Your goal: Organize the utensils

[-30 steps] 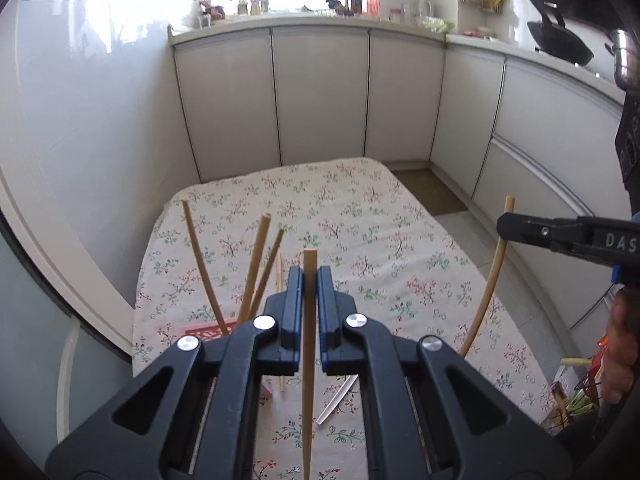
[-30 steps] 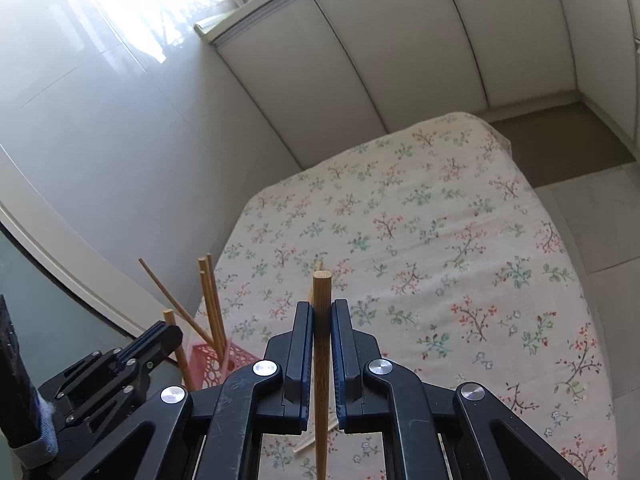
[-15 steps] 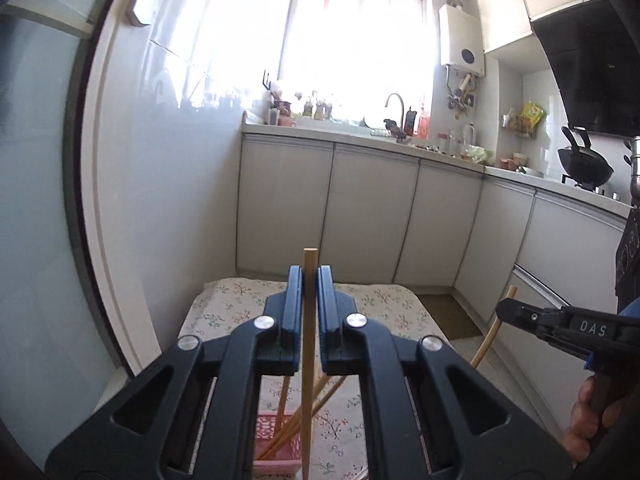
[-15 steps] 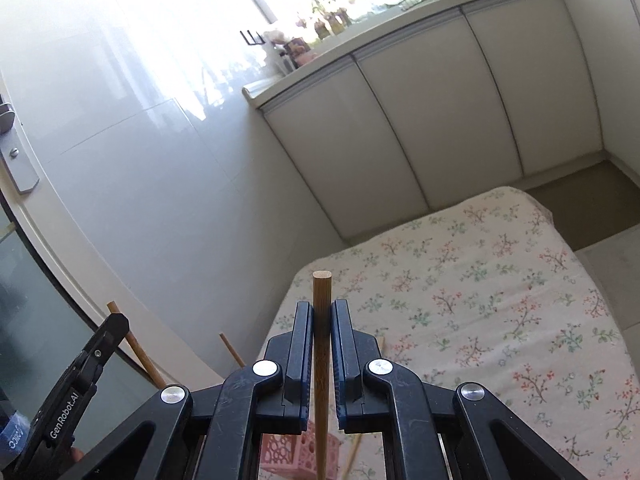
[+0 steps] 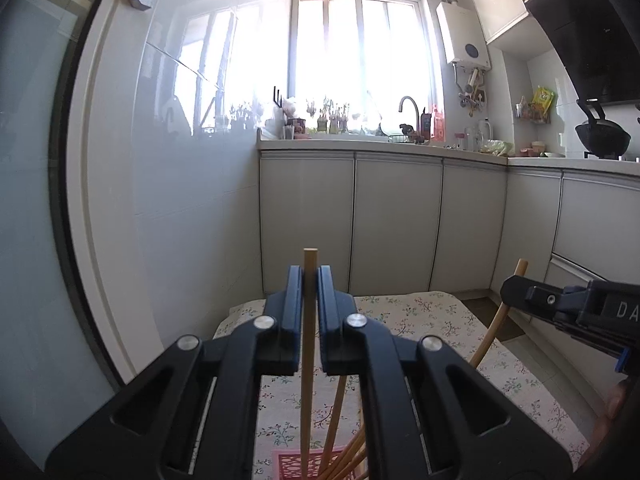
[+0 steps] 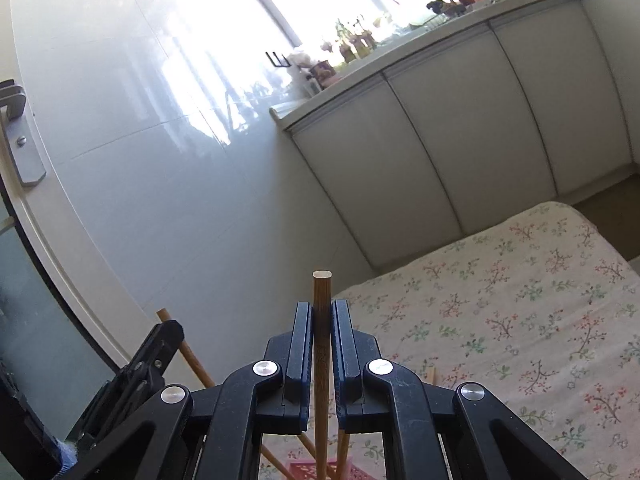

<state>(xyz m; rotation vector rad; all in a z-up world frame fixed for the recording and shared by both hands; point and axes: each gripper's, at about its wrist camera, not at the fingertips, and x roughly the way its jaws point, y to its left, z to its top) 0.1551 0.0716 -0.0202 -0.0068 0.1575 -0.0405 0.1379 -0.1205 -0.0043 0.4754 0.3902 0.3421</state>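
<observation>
- Left claw [image 5: 310, 280]: clamped on a light square-section chopstick [image 5: 309, 340]. The stick stands upright between the jaws; its top end projects just above the claw tips and its lower part runs down toward the pink basket.
- Right claw [image 6: 322, 312]: clamped on a darker round-section chopstick [image 6: 321, 360]. This stick is also upright, with its flat top end above the claw tips.
- Pink perforated basket [image 5: 288, 466]: sits at the bottom edge of both wrist views, below the claws, on the floral tablecloth [image 5: 420, 312] covering the worktop. Several more chopsticks [image 5: 338, 412] lean at angles inside it.
- In the left wrist view, the right claw enters from the right edge, its stick slanting down toward the basket; fingertips of the holding hand [image 5: 612, 404] show at the lower right.
- In the right wrist view, the left claw appears at the lower left, gripping its stick.
- Background: grey cabinet doors [image 5: 396, 220], a faucet [image 5: 410, 108] beneath a bright window and a black wok [image 5: 602, 136].
</observation>
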